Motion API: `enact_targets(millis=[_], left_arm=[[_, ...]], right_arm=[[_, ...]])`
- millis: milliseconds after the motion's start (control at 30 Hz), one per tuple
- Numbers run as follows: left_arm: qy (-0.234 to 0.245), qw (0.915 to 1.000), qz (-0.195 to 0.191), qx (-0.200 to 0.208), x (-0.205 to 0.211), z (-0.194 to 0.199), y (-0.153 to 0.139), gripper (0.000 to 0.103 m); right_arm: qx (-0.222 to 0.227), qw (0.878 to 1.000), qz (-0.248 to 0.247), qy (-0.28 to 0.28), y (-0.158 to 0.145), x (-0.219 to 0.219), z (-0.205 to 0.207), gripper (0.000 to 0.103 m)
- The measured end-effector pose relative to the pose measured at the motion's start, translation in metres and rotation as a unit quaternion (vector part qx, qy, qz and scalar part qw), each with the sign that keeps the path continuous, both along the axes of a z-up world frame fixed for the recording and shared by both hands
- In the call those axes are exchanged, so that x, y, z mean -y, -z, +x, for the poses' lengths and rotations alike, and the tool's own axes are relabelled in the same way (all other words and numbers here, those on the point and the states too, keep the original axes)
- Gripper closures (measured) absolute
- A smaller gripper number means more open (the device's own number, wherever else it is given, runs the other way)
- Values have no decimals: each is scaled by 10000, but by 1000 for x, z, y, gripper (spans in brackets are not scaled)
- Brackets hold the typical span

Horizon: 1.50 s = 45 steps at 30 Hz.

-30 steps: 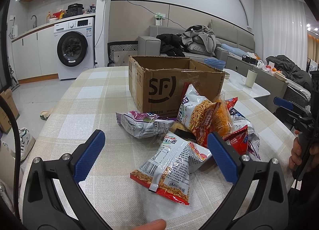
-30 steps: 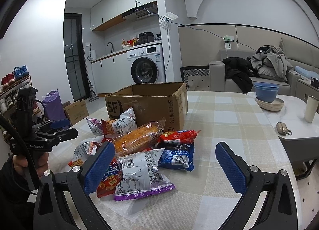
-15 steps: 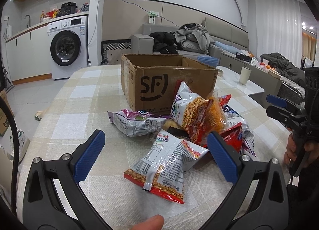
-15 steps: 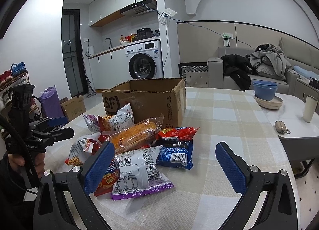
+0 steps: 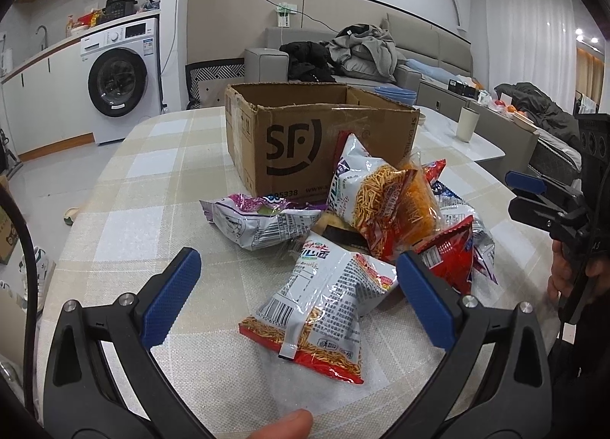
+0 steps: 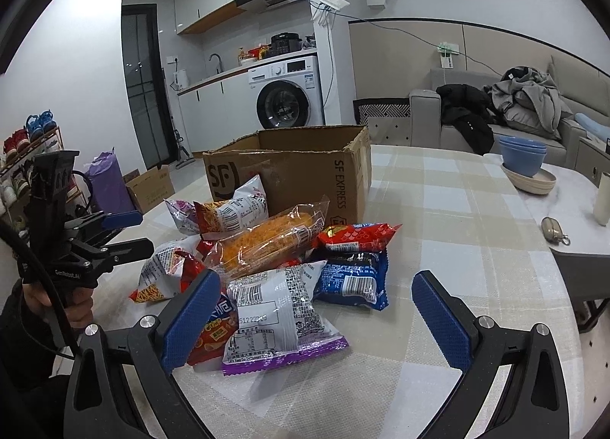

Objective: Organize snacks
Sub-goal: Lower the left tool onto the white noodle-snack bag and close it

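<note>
Still unsorted: snack packets heaped just ahead of left gripper and right gripper — both spread wide, holding nothing — beside open box, presumably for receiving them.

Open brown cardboard box on checked-cloth table. Heap of shiny snack bags in front of box, touching it. Stacked blue bowls far right. White washing machine behind table.
</note>
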<state>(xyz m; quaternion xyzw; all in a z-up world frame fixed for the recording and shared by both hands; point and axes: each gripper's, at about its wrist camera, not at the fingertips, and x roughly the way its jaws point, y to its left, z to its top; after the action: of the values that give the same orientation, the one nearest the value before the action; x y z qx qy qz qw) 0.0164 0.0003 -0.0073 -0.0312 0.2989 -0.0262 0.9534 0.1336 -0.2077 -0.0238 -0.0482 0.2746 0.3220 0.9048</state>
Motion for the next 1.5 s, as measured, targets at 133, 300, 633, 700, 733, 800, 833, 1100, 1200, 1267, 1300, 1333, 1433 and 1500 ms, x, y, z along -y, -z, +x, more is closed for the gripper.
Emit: enact_targets(millis=[133, 300, 633, 700, 733, 800, 833, 1100, 1200, 1267, 1300, 1333, 1433, 1500], left_arm=[[132, 9998, 87, -88, 3, 3, 0, 1], [357, 9988, 198, -265, 6, 9, 6, 1], [775, 9945, 74, -698, 7, 32, 21, 1], [838, 9936, 69, -756, 7, 35, 23, 1], [875, 9929, 87, -804, 8, 38, 25, 1], [885, 9920, 153, -887, 8, 43, 27, 1], [878, 9916, 169, -935, 8, 46, 29, 1], [975, 9881, 117, -1187, 12, 63, 42, 9], [1068, 9862, 306, -1227, 22, 66, 47, 21], [1119, 9855, 396, -1215, 29, 66, 49, 29], [1129, 9854, 417, -1206, 31, 67, 50, 32], [1137, 9855, 411, -1188, 33, 67, 50, 37], [1131, 9864, 346, -1140, 36, 67, 49, 47], [1111, 9871, 313, -1113, 36, 65, 48, 53]], right_arm=[[-178, 9995, -197, -172, 5, -8, 3, 0], [-416, 9980, -364, -296, 13, -15, 10, 5], [-736, 9943, -537, -556, 23, -26, 17, 17], [-759, 9936, -580, -601, 23, -29, 16, 17], [-769, 9934, -588, -623, 24, -30, 16, 18], [-812, 9927, -590, -670, 25, -32, 17, 20], [-805, 9925, -627, -676, 25, -35, 17, 22], [-967, 9902, -587, -824, 28, -40, 20, 33], [-969, 9900, -575, -853, 28, -41, 20, 43], [-941, 9900, -560, -892, 27, -40, 18, 47], [-921, 9901, -566, -901, 27, -41, 16, 48], [-898, 9902, -575, -903, 26, -41, 15, 48], [-814, 9911, -550, -895, 24, -40, 13, 51], [-773, 9916, -504, -903, 22, -39, 11, 52]])
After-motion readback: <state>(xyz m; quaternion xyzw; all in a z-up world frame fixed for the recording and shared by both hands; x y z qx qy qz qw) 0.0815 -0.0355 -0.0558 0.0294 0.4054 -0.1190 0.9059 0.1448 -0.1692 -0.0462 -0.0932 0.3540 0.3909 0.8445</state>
